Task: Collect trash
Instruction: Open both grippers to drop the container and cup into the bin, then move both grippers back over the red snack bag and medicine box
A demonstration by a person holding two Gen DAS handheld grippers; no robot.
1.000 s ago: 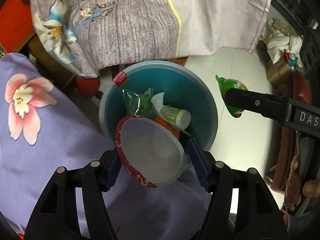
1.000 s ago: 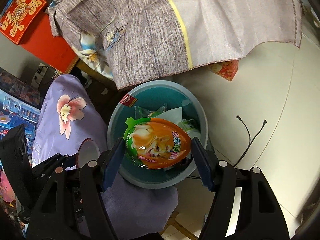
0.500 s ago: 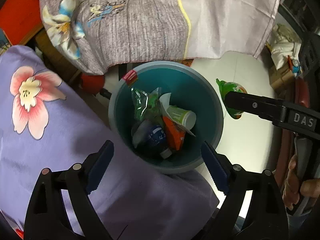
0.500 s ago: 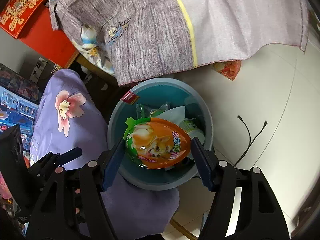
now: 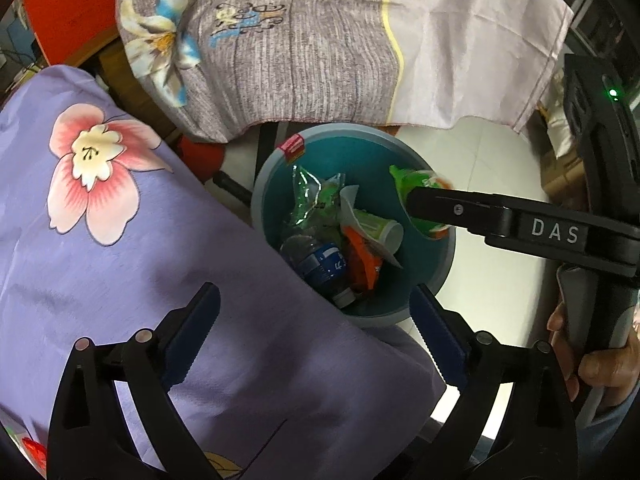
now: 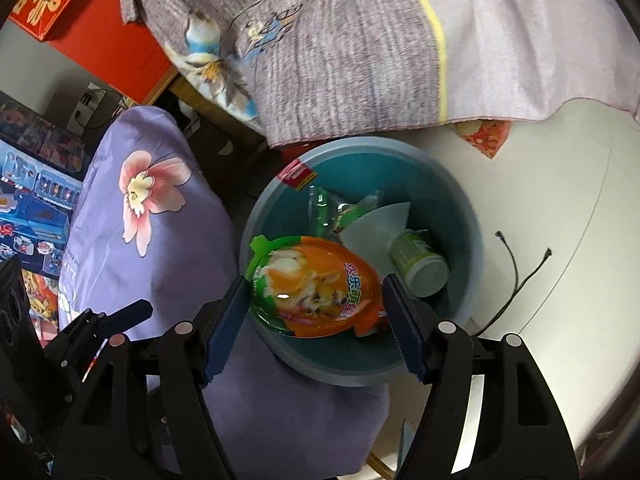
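Observation:
A round teal bin (image 5: 434,258) (image 6: 448,184) stands on the floor and holds several pieces of trash: a green cup (image 5: 376,227) (image 6: 420,266), a blue-labelled bottle (image 5: 320,266), clear and orange wrappers. My right gripper (image 6: 314,298) is shut on an egg-shaped orange and green snack packet (image 6: 316,286) and holds it over the bin's near rim; the packet also shows in the left wrist view (image 5: 420,184). My left gripper (image 5: 316,328) is open and empty above the purple cloth, just beside the bin.
A purple flowered cloth (image 5: 120,240) (image 6: 160,240) covers a seat left of the bin. A grey and pink flowered cloth (image 5: 320,40) (image 6: 380,48) hangs behind it. A black cable (image 6: 516,276) lies on the white floor to the right.
My left gripper let go of the red-rimmed lid, opened wide and drew back over the purple cloth. My right gripper brought the packet closer over the bin.

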